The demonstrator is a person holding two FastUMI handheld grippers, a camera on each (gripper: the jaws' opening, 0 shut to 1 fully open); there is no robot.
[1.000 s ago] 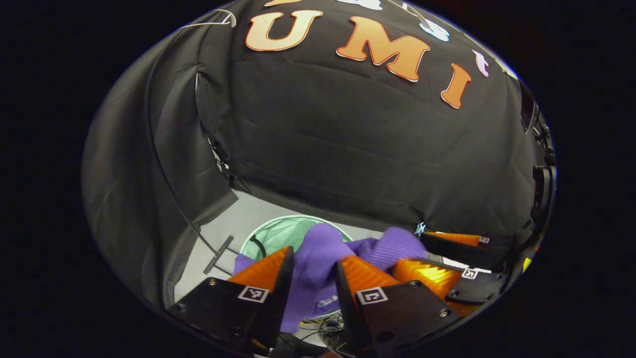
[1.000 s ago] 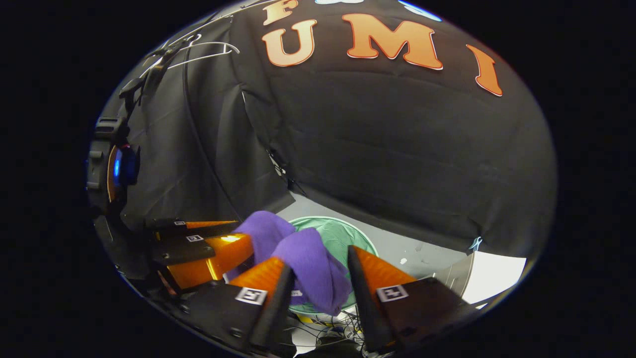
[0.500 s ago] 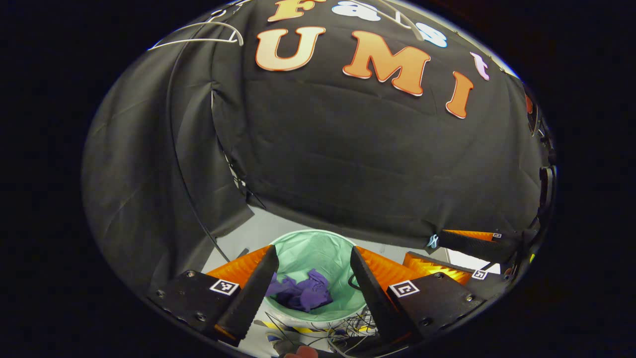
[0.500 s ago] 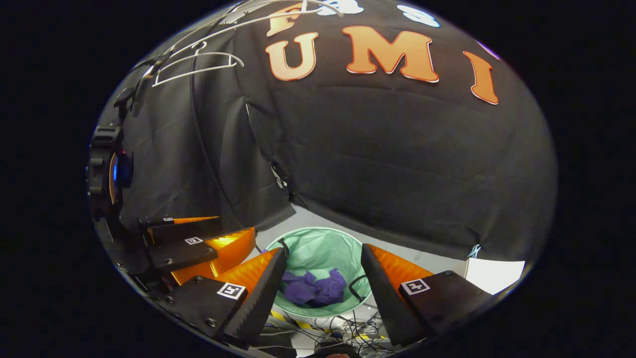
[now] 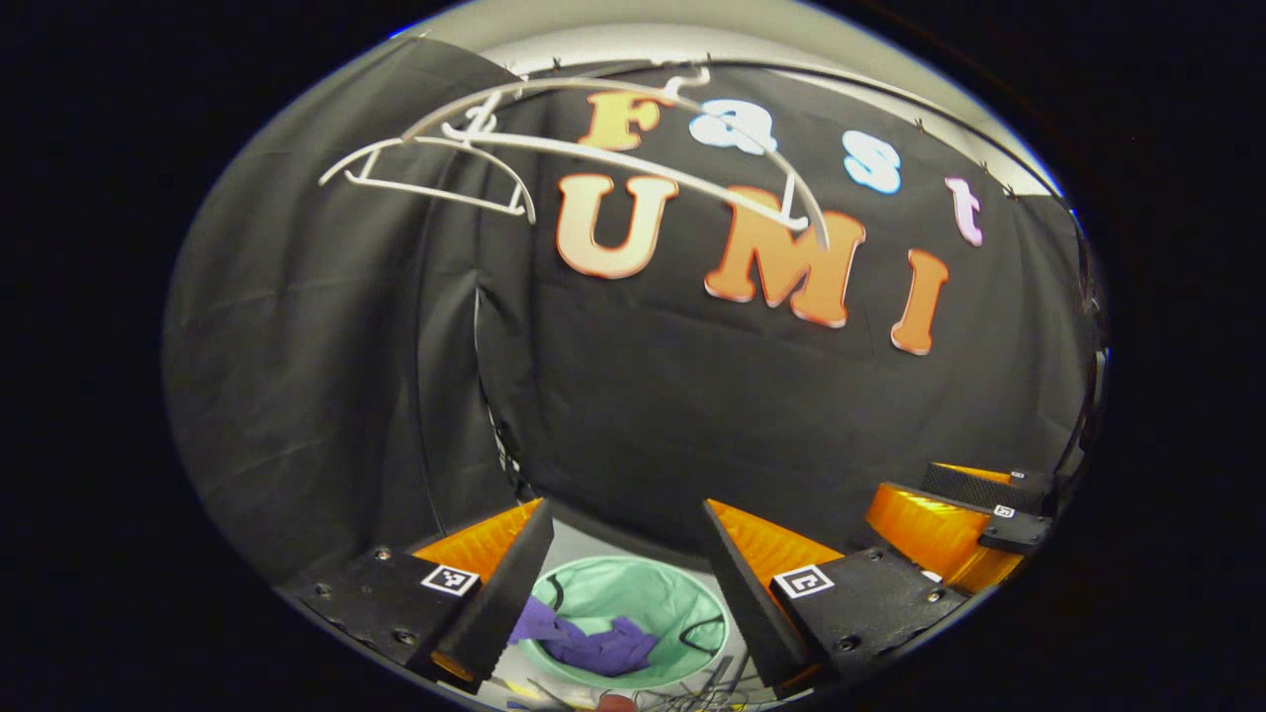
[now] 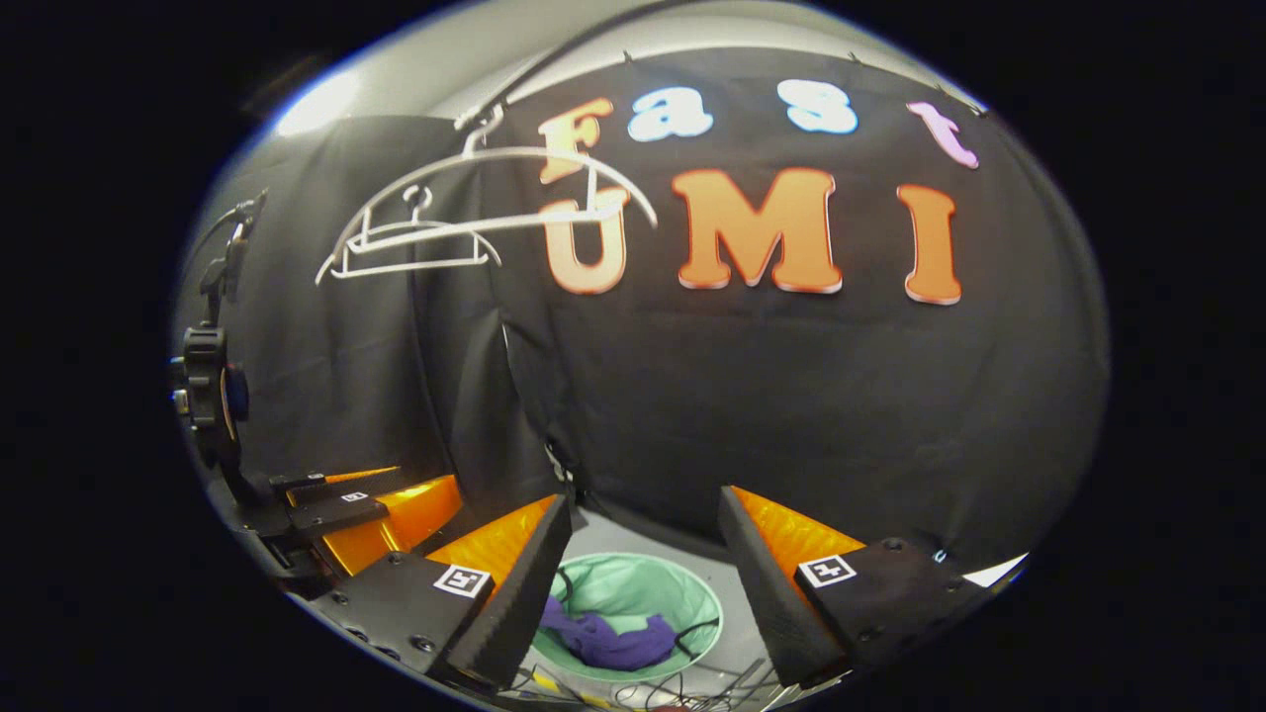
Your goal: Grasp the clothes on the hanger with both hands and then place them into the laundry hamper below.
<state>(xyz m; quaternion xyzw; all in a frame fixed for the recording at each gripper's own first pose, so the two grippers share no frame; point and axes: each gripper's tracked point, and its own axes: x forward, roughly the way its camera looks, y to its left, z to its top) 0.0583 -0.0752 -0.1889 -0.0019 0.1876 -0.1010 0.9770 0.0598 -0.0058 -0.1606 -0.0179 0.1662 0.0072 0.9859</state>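
Both views are dim overall, the black cloth wall soaking up most of the light. Brightness comes from above: a pale ceiling strip (image 5: 692, 40) glows over the cloth, with a soft glare patch (image 6: 316, 99) up and left of the jaws in the right gripper view. Fisheye bending curves the white hangers (image 5: 554, 158) and squeezes things near the rim. The hangers look slightly soft; the laundry hamper (image 6: 633, 593) between the jaws is evenly lit.

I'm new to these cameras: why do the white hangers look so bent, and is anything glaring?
Left gripper view: the fisheye lens bows the white plastic hangers into arcs. Right gripper view: bright glare on the pale ceiling at upper left; the purple garment in the round mint-green hamper stays sharp.
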